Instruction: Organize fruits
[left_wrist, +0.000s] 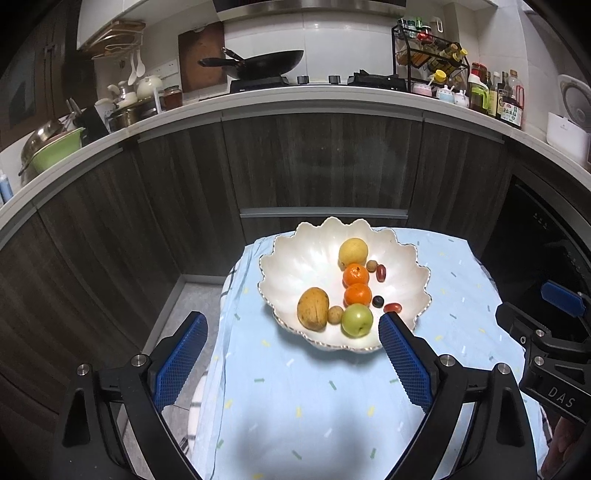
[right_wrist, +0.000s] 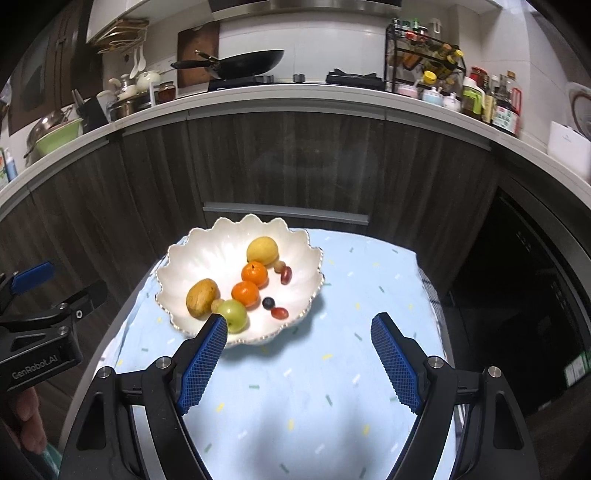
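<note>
A white scalloped bowl sits on a light blue cloth. It holds a yellow fruit, two oranges, a brown fruit, a green apple, a blueberry, red grape-like fruits and small tan fruits. My left gripper is open and empty, in front of the bowl. My right gripper is open and empty, to the bowl's near right.
Dark wood cabinets stand behind the table. The counter above carries a wok, bottles and dishes. A dark appliance stands on the right. The floor lies to the left.
</note>
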